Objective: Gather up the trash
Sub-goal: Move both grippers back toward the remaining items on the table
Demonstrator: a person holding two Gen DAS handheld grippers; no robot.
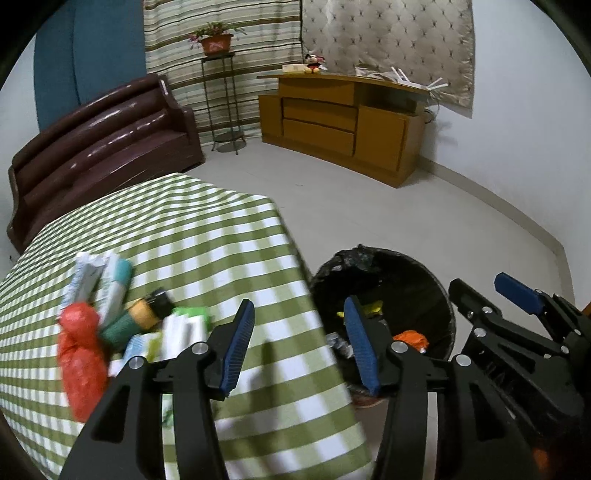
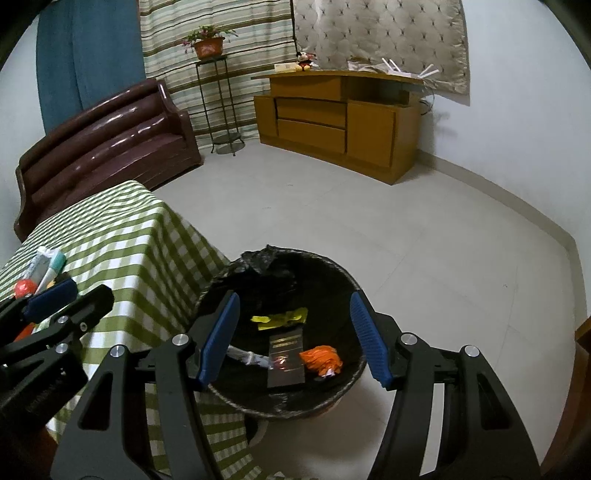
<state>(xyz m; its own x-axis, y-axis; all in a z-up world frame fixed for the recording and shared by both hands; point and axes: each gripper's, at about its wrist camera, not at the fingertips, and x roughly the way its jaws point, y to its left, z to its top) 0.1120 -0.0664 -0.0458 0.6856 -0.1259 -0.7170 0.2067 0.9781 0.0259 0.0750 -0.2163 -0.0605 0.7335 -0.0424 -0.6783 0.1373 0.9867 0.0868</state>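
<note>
Partly done: round black-lined bin (image 2: 280,332) below the empty, half-open right claw (image 2: 295,339) holds some scraps; left claw (image 1: 299,347) likewise empty, mixed wrapper-and-tube pile (image 1: 122,325) remains on green-checked worktop (image 1: 221,229) to its left.

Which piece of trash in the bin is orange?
The crumpled wrapper at the bin's right side. The yellow piece lies farther back, and the dark flat packet sits in the middle.

home living room | sofa (image 2: 110,136) | wooden cabinet (image 2: 332,125) | striped curtains (image 2: 218,22) | potted plant (image 2: 207,43)
</note>
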